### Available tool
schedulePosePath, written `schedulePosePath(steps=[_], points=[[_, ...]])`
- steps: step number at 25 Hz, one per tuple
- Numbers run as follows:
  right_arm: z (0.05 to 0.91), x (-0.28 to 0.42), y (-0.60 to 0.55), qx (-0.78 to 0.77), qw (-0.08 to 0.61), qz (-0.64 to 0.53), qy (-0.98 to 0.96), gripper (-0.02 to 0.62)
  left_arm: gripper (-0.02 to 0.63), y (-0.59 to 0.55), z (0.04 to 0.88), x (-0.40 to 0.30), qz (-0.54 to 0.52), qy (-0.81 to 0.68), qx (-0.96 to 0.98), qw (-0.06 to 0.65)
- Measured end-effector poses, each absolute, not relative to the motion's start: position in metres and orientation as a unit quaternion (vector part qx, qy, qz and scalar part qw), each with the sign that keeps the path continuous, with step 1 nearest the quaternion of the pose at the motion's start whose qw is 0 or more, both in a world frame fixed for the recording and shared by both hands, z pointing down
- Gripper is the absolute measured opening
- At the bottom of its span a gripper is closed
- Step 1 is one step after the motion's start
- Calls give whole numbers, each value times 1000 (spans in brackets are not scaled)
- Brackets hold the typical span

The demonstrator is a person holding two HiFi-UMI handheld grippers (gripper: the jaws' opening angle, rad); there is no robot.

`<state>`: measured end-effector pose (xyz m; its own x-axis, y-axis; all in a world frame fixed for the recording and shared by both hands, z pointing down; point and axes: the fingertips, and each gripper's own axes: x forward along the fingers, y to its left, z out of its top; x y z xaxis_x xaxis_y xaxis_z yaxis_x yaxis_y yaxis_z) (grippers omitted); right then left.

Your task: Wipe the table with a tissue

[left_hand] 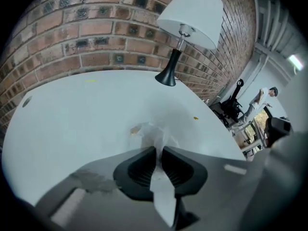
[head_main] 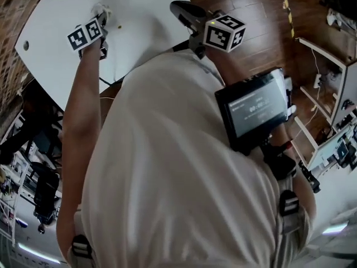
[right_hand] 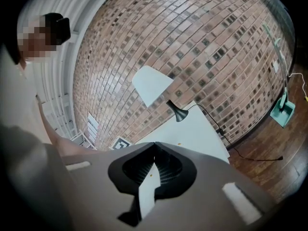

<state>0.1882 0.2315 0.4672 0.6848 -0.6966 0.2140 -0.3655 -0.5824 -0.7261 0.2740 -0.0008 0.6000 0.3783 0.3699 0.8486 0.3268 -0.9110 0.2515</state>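
- white round table (head_main: pixel 56 15) above wooden floor; left gripper (head_main: pixel 101 20) presses crumpled white tissue (head_main: pixel 102 9) onto it.
- left gripper view: jaws pinch the tissue beside a yellowish crumb (left_hand: pixel 135 128); hard dragging could tear it free.
- right gripper view: right gripper (right_hand: pixel 154 146) jaws pressed together, empty.

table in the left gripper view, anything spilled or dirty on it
Yes. A small yellowish-brown smear lies on the white table right beside the crumpled tissue pinched in the left tool, and a tiny yellow speck sits farther right. The lamp stands upright.
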Motion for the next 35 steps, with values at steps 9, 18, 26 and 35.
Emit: schedulePosePath(steps=[9,18,26,35], points=[[458,187,248,-841,334,-249,346,8,48,-4,604,229,564,234,790,59],[459,198,250,-833,322,-257,370,8,49,-81,568,266,429,102,879,181],[456,197,257,-833,317,-257,373,8,51,-56,596,267,469,101,863,160],[470,196,242,-826,326,-264,377,8,49,-63,604,235,480,124,855,152]])
